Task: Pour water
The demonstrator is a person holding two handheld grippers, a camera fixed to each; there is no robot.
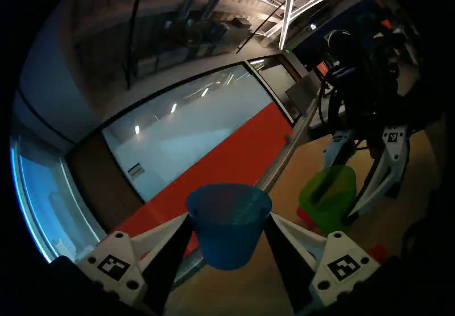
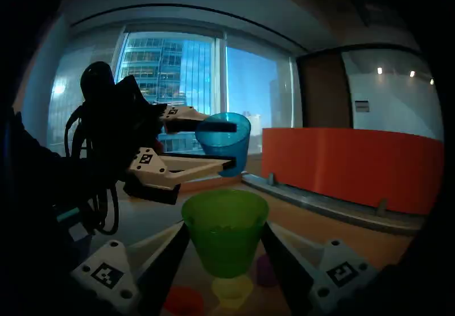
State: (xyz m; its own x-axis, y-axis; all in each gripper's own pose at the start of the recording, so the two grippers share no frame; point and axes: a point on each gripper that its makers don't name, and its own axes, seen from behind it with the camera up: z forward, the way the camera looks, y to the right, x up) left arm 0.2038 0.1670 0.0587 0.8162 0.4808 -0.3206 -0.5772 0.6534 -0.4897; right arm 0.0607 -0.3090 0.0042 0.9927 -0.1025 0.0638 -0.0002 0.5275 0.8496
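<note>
A blue translucent cup (image 1: 228, 225) sits between the fingers of my left gripper (image 1: 227, 233), which is shut on it and holds it up in the air. The right gripper view has that blue cup (image 2: 223, 141) to the upper left, tilted on its side in the left gripper (image 2: 219, 144). A green translucent cup (image 2: 226, 237) stands upright in my right gripper (image 2: 226, 248), shut on it. In the left gripper view the green cup (image 1: 329, 196) hangs at the right in the right gripper (image 1: 341, 194), above the wooden table (image 1: 284, 202). Water cannot be made out in either cup.
An orange low wall (image 2: 352, 165) and a glass partition (image 1: 187, 128) run behind the table. Small coloured cups, red (image 2: 183, 302), yellow (image 2: 232, 290) and purple (image 2: 264, 270), stand on the table below the green cup. Tall windows (image 2: 170, 71) are behind the left gripper. A dark sleeve (image 2: 34, 191) is at the left.
</note>
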